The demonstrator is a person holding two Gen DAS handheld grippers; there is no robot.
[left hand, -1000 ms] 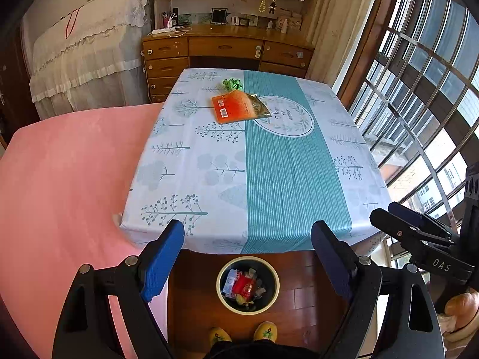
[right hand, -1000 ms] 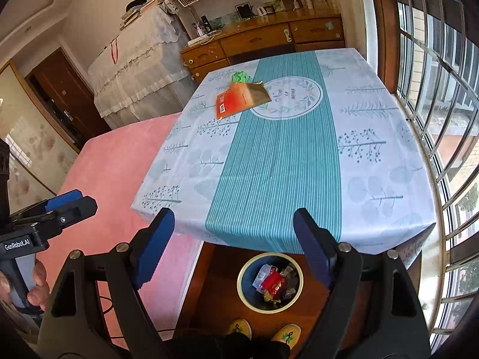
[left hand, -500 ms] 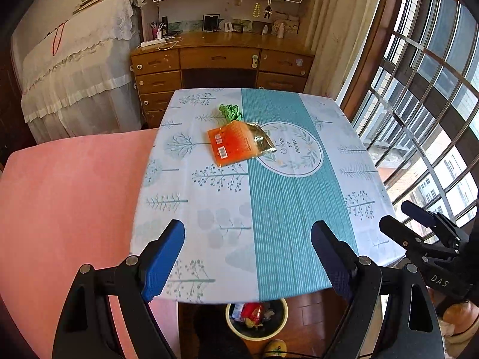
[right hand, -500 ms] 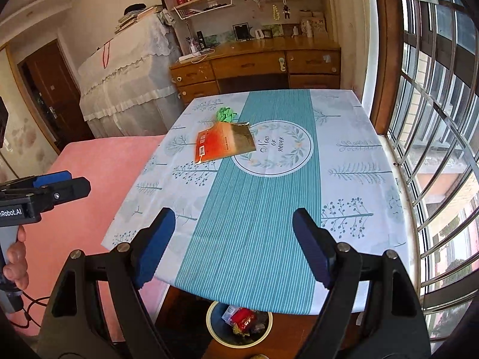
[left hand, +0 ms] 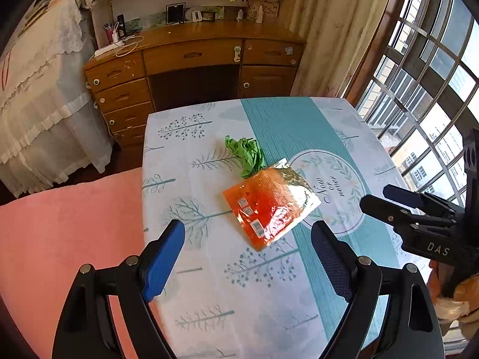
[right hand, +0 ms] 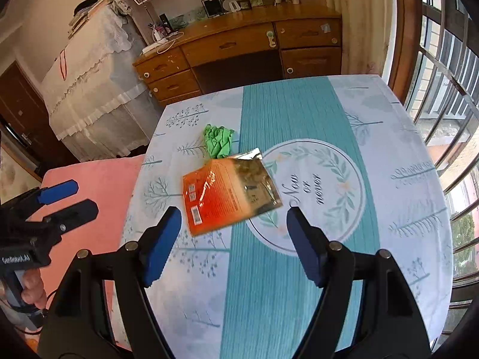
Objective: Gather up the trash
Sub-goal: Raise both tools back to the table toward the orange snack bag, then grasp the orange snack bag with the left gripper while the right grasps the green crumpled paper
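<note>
Left gripper (left hand: 248, 257): nearest item in its own view; blue-padded jaws stand wide apart with nothing between them, angled down at the tabletop, apparently held ready for a pickup.
Right gripper (right hand: 233, 246): jaws wide but closing, nothing between them yet; the near edge of the orange packet sits just beyond the tips, so the narrowing is probably a pre-set for a thin, flat item.
Hands: one hand (right hand: 31, 288) shows on the left gripper's handle at the edge of the right view; both tools are carried side by side over the near half of the table.
Table (left hand: 209, 299): covered in a pale cloth with tree prints and a teal striped band down the middle; serves as the surface the trash lies on.
Orange packet (left hand: 271, 206): flat foil snack wrapper, lying on the cloth at the band's left border, ahead of both grippers; an empty, limp thing, likely to need a pinch at an edge or corner.
Green crumpled paper (left hand: 247, 155): just behind the packet, touching or nearly touching its far corner; bunched, so easier to grasp.
Bin: not in view now.
Pink bedding (left hand: 66, 239): left of the table, beside it.
Wooden desk (left hand: 194, 59): far wall, beyond the table; drawers shut, small clutter on top.
Task stage: judged as approach; both pieces of trash remain uncollected.
</note>
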